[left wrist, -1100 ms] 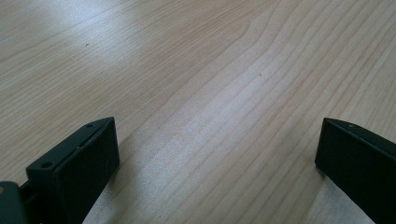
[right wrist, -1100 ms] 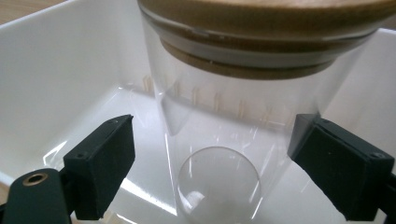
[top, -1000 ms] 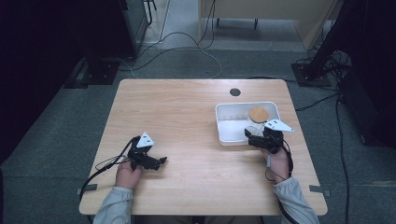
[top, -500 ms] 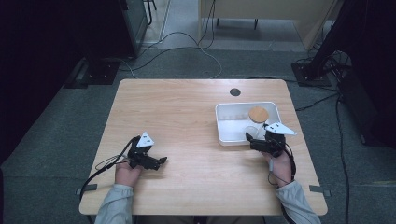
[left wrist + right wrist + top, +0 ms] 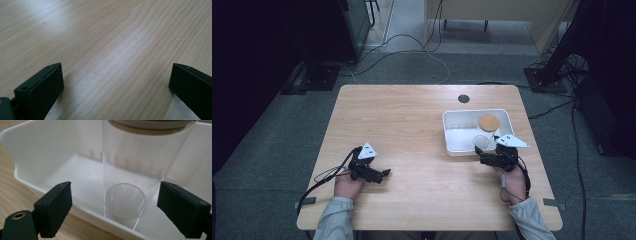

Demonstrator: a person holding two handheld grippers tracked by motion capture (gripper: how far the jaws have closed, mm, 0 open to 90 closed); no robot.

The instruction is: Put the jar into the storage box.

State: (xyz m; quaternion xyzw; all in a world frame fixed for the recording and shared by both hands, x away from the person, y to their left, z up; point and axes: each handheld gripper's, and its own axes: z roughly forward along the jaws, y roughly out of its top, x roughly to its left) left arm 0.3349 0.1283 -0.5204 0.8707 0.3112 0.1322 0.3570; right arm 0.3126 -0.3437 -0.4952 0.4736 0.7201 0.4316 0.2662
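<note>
Left hand-held gripper (image 5: 384, 173) resting wide on bare bench (image 5: 412, 125), right hand-held gripper (image 5: 478, 150) gaping wide at white tub (image 5: 451, 130), clear jar (image 5: 130, 177) with wooden lid (image 5: 488, 122) standing inside

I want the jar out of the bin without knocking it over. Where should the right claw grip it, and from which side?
Grip the clear jar across its round glass body, below the wooden lid, probably from the bin's near wall, where the open right claw faces it. The jar stands upright, and its straight sides suit the flat pads.
</note>
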